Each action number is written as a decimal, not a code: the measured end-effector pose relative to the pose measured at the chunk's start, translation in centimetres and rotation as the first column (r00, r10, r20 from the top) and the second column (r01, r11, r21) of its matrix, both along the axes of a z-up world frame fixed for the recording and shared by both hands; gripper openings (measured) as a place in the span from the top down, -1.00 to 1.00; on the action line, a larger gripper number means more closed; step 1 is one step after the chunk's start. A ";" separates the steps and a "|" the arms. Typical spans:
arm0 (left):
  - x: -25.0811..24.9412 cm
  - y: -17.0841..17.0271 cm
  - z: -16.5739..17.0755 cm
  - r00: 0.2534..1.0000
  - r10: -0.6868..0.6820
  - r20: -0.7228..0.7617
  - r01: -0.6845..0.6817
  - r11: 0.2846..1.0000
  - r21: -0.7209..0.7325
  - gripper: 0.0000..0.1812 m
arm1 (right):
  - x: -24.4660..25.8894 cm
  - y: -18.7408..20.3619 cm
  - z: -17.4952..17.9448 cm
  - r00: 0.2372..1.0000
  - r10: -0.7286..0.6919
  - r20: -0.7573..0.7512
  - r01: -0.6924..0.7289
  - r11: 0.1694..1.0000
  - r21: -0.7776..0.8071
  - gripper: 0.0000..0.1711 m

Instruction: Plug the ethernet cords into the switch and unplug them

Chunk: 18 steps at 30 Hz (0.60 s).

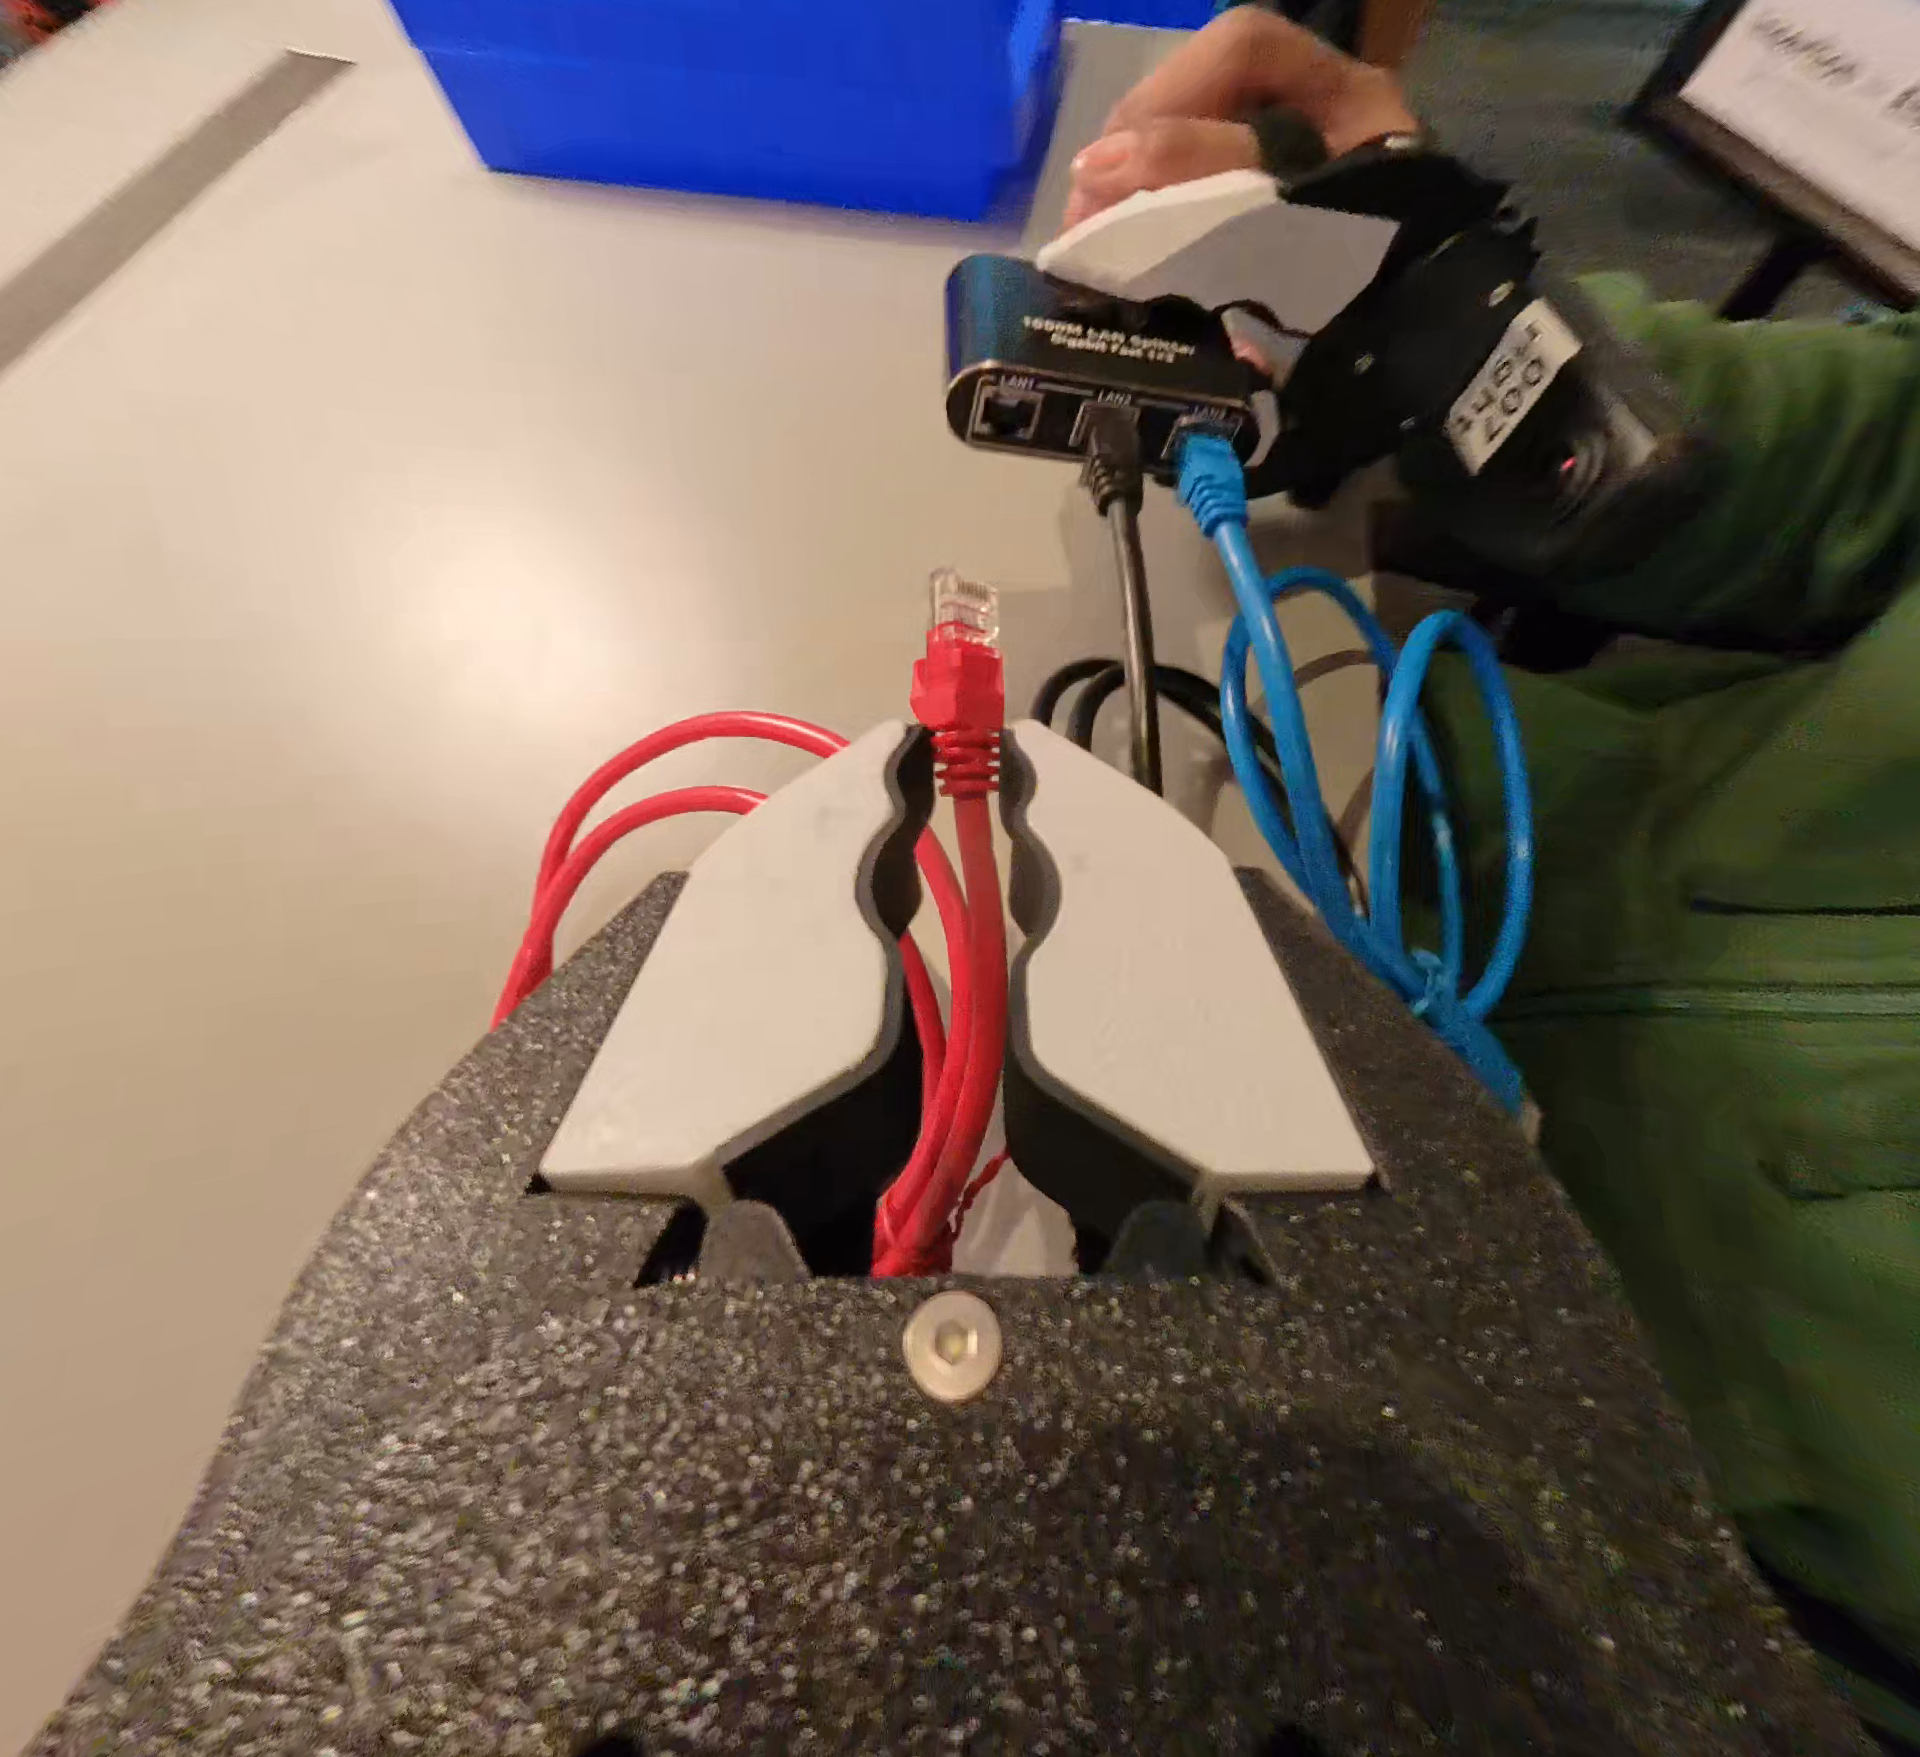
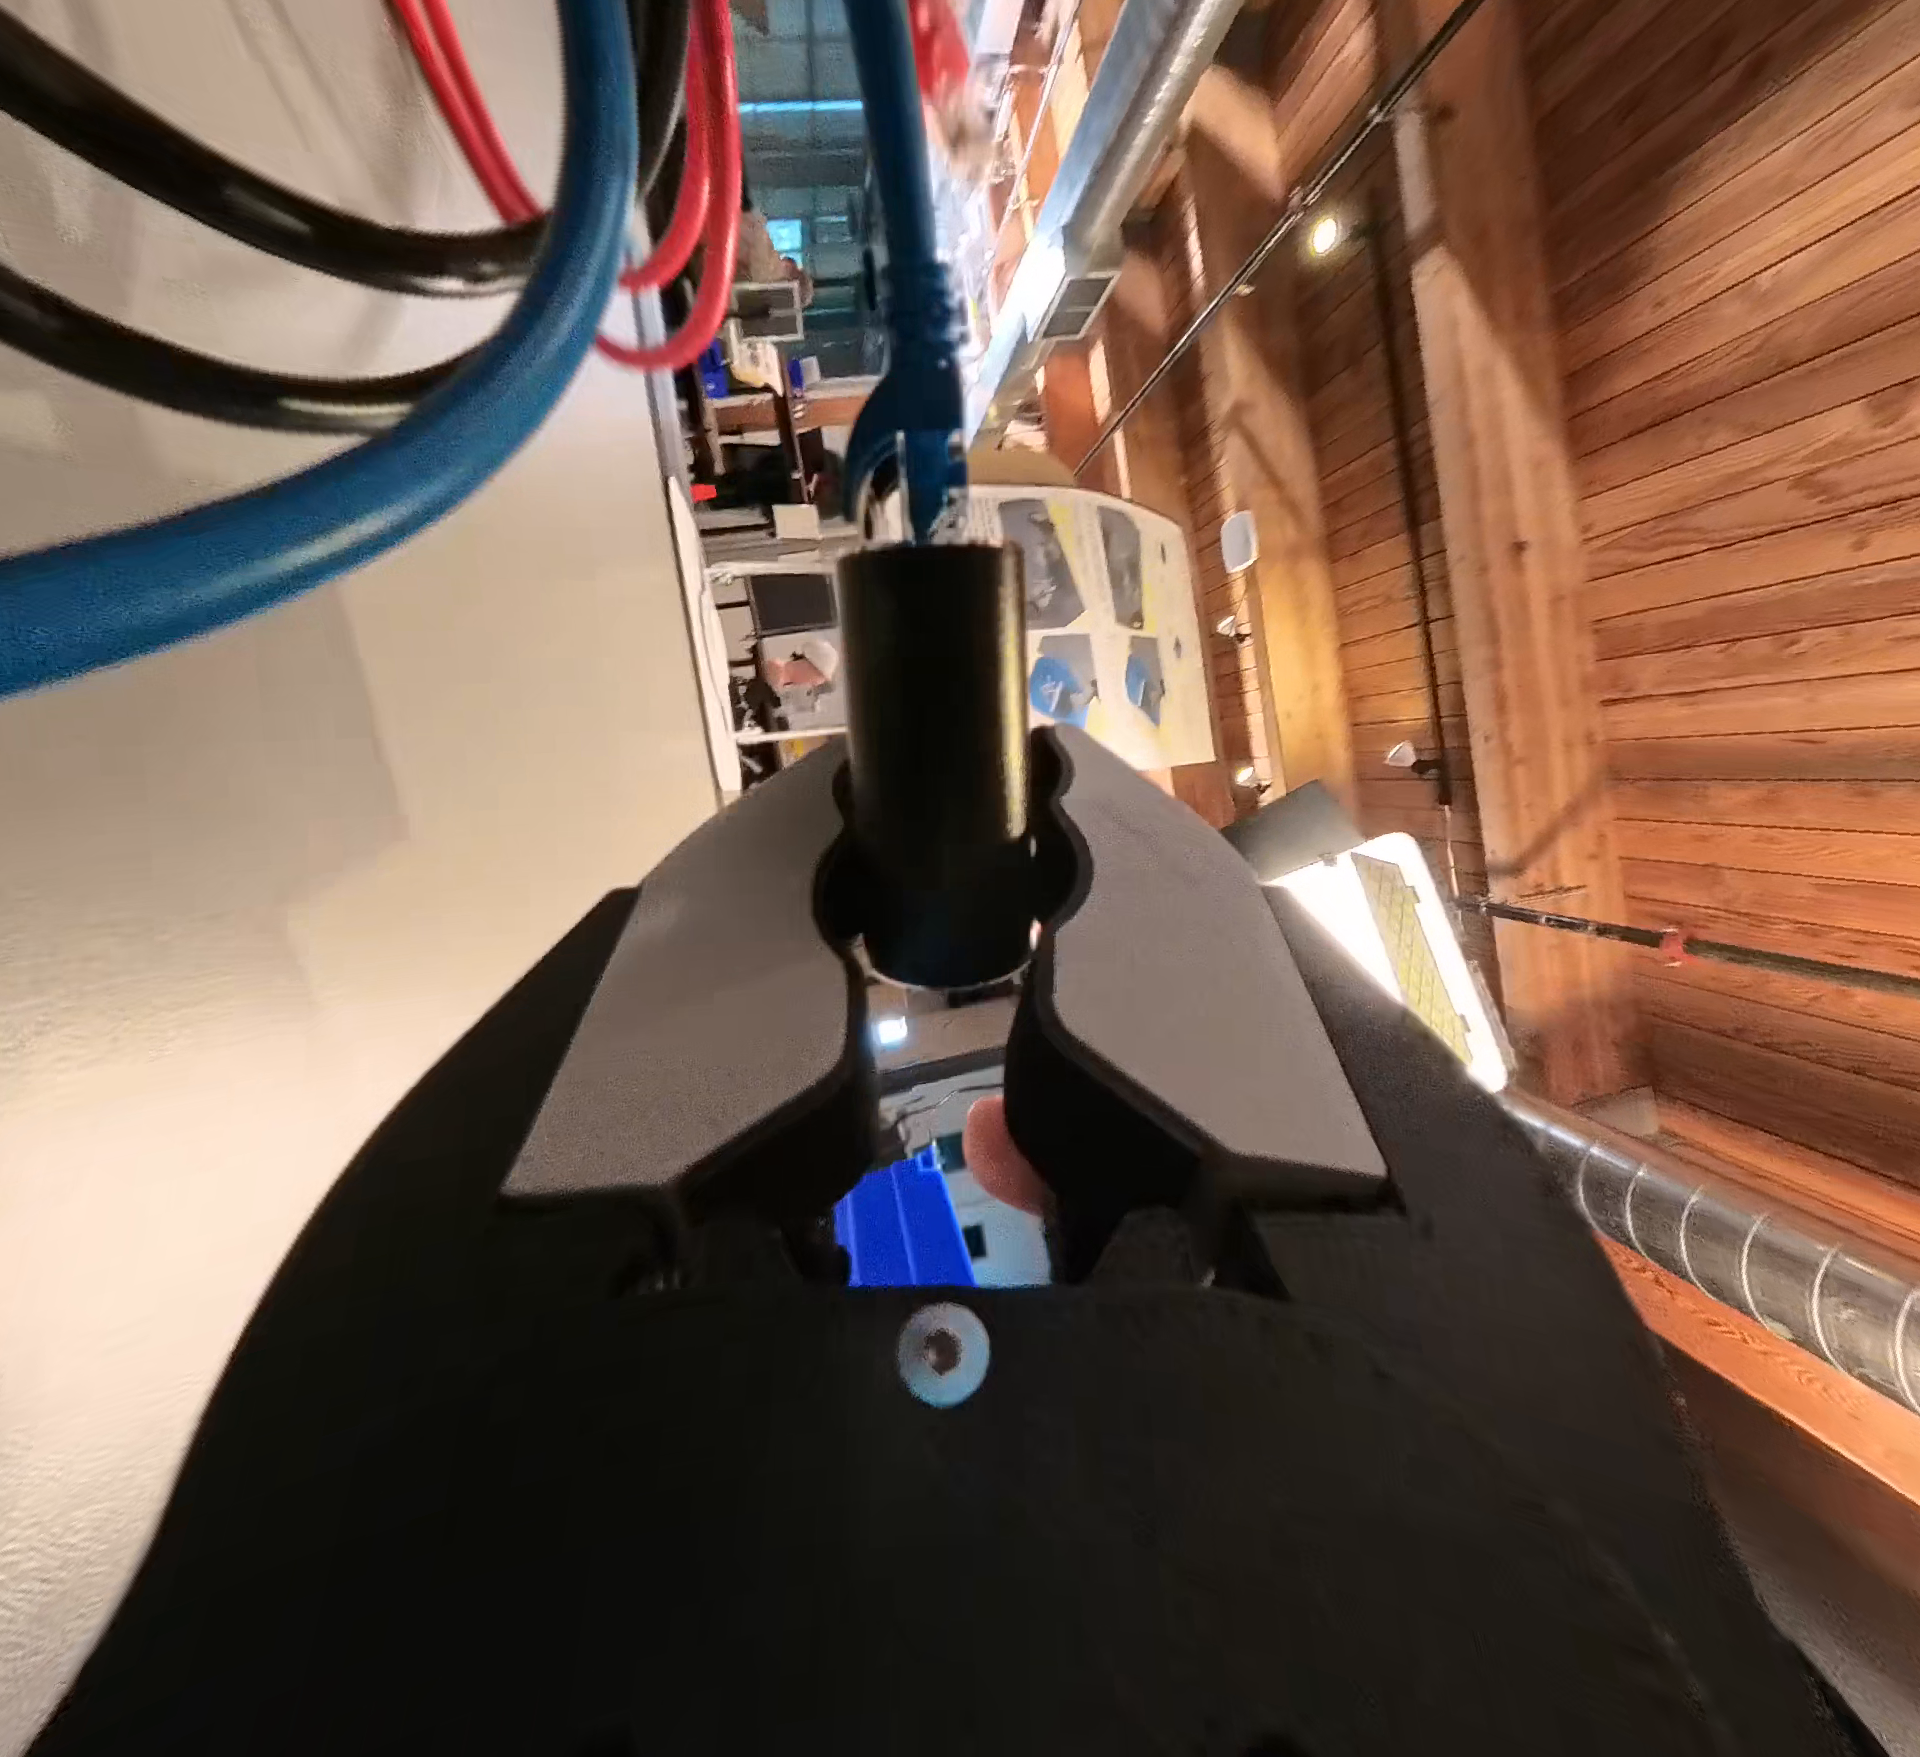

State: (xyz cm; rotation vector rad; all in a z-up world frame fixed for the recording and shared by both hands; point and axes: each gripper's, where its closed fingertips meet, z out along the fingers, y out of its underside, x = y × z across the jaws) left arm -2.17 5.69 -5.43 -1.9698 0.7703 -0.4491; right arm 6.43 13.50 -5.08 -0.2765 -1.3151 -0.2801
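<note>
A: Why is the switch (image 1: 1101, 372) lifted, at upper right?
B: The right tongs (image 2: 940, 834) clamp it, ports facing the left tongs (image 1: 961, 751). Those pinch the red cord (image 1: 961, 668) behind its plug, aimed at the free port. Black cord (image 1: 1117, 481) and blue cord (image 1: 1210, 481) sit plugged.
</note>
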 end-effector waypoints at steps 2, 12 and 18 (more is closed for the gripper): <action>1.3 0.6 -0.2 0.997 -0.054 0.048 0.057 0.997 -0.056 0.86 | 0.1 -0.5 0.3 1.000 0.024 -0.017 -0.024 1.000 0.012 0.67; 3.4 2.1 -1.8 0.970 -0.124 0.207 0.177 0.948 -0.264 0.86 | -0.2 -1.4 0.1 0.999 0.047 -0.003 -0.047 0.996 0.071 0.67; 4.8 1.8 -1.7 0.973 -0.108 0.206 0.168 0.938 -0.304 0.86 | -0.7 -1.7 -0.3 0.999 0.030 0.026 -0.033 0.991 0.128 0.67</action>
